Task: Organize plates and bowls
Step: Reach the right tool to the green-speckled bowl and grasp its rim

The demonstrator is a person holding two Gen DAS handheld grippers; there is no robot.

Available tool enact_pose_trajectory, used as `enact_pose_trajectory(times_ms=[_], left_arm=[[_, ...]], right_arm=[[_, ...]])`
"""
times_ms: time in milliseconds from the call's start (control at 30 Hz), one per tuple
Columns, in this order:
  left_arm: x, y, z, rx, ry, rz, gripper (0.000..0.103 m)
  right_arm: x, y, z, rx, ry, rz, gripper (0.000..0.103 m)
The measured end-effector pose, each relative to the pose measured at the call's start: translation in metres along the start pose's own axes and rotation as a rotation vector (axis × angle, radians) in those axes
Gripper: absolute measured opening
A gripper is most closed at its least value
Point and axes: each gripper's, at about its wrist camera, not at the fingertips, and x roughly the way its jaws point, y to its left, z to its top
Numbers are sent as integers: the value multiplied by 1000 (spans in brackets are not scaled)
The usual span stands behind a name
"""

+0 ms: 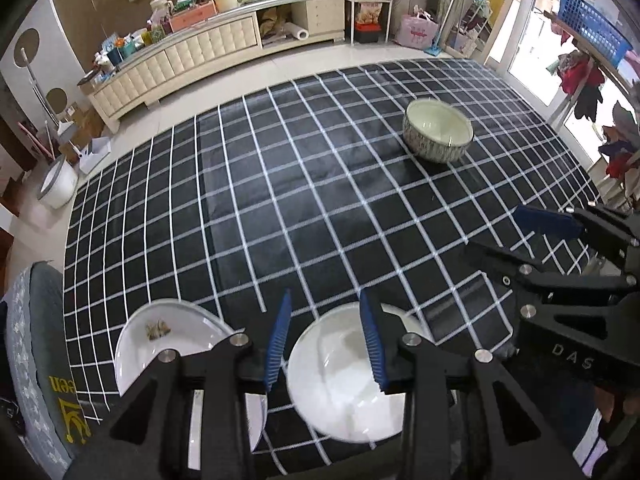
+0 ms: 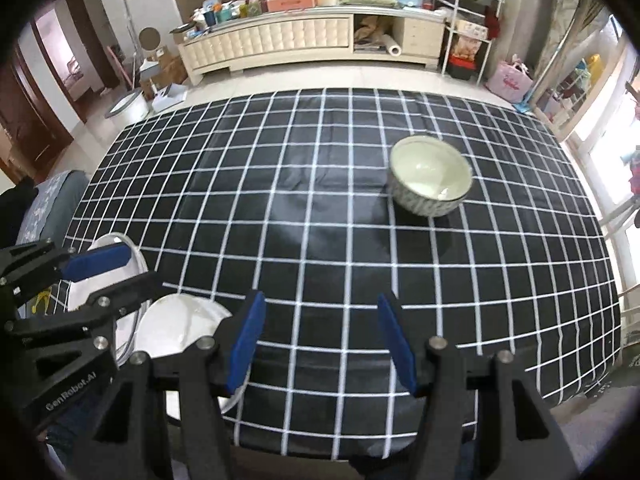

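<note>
Round white ceramic plate (image 1: 344,376) flat on black grid-checked tablecloth (image 1: 320,208), near edge; round, no long axis. Left gripper (image 1: 326,344) above it, jaws parted, gripping nothing. White plate with motif (image 1: 160,332) just left. Patterned ceramic bowl (image 2: 430,176) upright, far right. Right gripper (image 2: 320,344) jaws wide, empty, over cloth.

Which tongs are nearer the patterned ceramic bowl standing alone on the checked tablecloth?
Right. The right tongs face the patterned bowl across bare cloth; the left tongs hang further off over the white plate at the near edge.
</note>
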Motion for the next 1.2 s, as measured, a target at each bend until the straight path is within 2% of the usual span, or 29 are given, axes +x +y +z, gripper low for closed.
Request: enact_pose_trajectory(times_ms=[433,500,767,900,1100,1200], left_arm=[[5,-49,63,95,-18,4,34],[5,-55,74,93,-33,-6,42],[22,-74,110,94,-38,-6,44],[33,-82,126,94,-43,-21,55],[55,-96,144,130,-24,-13,57],[72,-101,153,145,-9,-33,63]], right_arm=[[-5,-63,29,66,2,-47,63],[-7,-73,33,75,-9,-51,63],[-2,-107,48,113,-23,-60,63],[7,-120,53,122,-26,-76,67],[23,-135,60,130,-5,-86,71],[31,-143,63,135,2,-98,75]])
